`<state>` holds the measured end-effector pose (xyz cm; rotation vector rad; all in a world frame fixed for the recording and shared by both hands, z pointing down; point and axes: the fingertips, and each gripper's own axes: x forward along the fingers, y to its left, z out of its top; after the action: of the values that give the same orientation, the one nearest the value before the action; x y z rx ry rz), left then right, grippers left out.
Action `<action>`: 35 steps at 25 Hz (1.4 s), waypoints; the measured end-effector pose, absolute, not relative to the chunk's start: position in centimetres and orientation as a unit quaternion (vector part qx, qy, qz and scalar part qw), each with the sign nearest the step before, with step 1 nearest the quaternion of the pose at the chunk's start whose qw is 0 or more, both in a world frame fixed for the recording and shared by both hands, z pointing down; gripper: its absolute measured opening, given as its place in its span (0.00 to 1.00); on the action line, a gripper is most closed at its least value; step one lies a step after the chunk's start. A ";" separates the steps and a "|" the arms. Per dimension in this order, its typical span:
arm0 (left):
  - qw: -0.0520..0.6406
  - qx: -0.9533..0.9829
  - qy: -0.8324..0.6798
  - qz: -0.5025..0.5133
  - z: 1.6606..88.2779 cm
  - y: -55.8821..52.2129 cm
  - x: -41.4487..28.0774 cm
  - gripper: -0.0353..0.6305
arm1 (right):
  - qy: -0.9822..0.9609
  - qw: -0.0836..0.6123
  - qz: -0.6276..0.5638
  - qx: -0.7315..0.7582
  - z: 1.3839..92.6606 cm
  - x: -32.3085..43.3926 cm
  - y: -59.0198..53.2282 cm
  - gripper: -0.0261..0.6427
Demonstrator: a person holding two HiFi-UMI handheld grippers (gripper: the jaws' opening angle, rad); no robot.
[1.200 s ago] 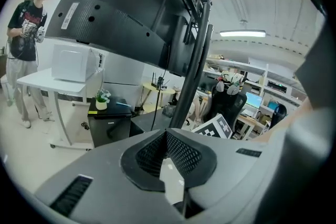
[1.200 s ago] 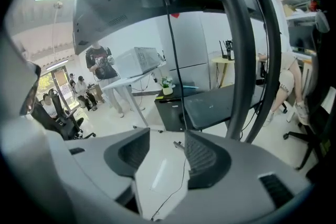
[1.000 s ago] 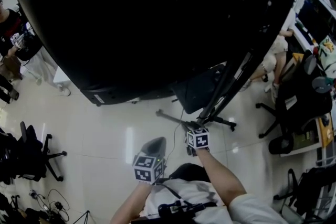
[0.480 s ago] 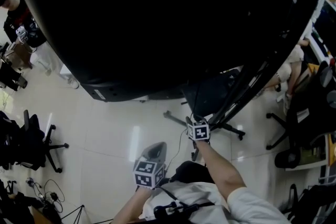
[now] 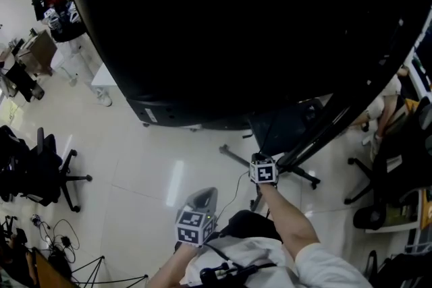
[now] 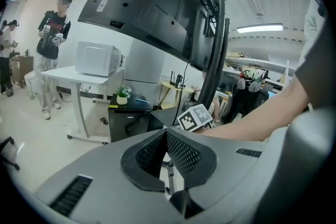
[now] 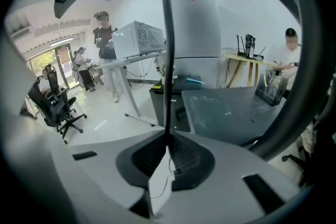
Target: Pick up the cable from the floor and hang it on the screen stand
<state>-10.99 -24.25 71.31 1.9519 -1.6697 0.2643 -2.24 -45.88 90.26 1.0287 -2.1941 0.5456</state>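
Right gripper (image 7: 167, 140): its jaws have just been closing and now pinch the cable, the pads nearly together with only the thin cord between them.
Cable (image 7: 166, 50): thin and dark. In the right gripper view it rises straight from the pinched pads to the top edge of the picture. In the head view a thin strand trails below that gripper over the floor (image 5: 152, 168).
Left gripper (image 6: 166, 138): pads pressed together with nothing between them. It is held lower and nearer the person's body than the right one, apart from the cable.
Screen stand (image 5: 322, 135): dark slanted poles just beyond the right gripper, with feet spread on the floor. In the left gripper view its pole rises behind the right gripper's marker cube.
Screen (image 5: 256, 23): large, black and curved. It fills the upper head view and overhangs both grippers.
Forearm (image 5: 287, 219): bare, stretched toward the stand.
Surroundings: a white table (image 6: 68, 75) carrying a white appliance (image 6: 98, 58), an office chair (image 5: 47, 168) at the left, and a standing person (image 5: 57, 0) far left.
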 end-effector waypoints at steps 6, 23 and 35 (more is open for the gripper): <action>0.280 0.748 -0.592 0.110 67.7 -22.3 -11.1 0.05 | -0.851 0.286 0.236 0.372 84.7 -2.5 -40.0 0.07; 0.293 0.818 -0.461 0.178 67.9 -9.2 -13.2 0.05 | -0.905 0.164 0.203 0.337 60.2 -6.4 -20.0 0.07; 0.271 0.846 -0.397 0.232 70.8 -3.8 -13.4 0.06 | -0.928 0.098 0.175 0.314 45.8 -6.6 -11.7 0.07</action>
<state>-13.42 -3.79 70.80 2.2781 -1.0689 0.6241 -6.58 -11.72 45.76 0.9298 -2.7453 0.5188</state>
